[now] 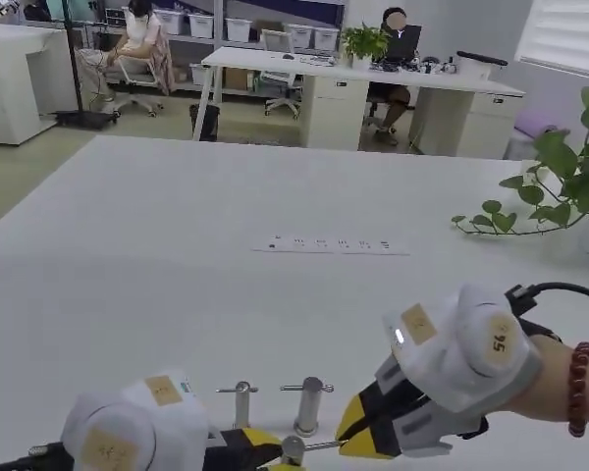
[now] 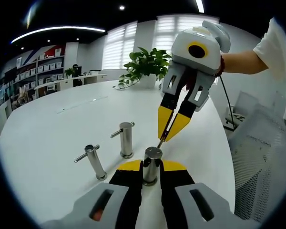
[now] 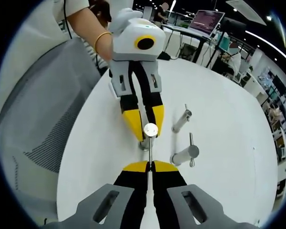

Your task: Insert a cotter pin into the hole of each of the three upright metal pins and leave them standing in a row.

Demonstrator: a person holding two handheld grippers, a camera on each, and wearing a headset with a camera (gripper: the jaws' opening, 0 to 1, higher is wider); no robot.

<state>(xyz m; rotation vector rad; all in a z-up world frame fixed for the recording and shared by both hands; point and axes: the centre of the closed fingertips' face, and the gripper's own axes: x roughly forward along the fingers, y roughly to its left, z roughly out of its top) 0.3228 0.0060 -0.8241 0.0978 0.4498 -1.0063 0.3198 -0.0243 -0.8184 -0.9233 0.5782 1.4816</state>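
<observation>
White bench (image 2: 52, 138) carries three upright metal pins in a row: fitted cotter pins (image 2: 116, 133) (image 2: 81, 156) cross the tops of the middle pin (image 2: 127, 143) and the far pin (image 2: 95, 164). The left gripper (image 2: 151, 168) is clamped on the lower part of the nearest pin (image 2: 152, 155), while the right gripper (image 2: 170, 131) pinches a loose cotter pin (image 2: 162, 139), its tip just at the side of that pin's head.

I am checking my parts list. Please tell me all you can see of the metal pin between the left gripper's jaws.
The metal pin is a short, shiny, steel-looking cylinder with a flat round top, upright on the white table. The left gripper clamps it from both sides. A thin cotter pin, held by the right gripper, meets its upper side; the hole is hidden.
</observation>
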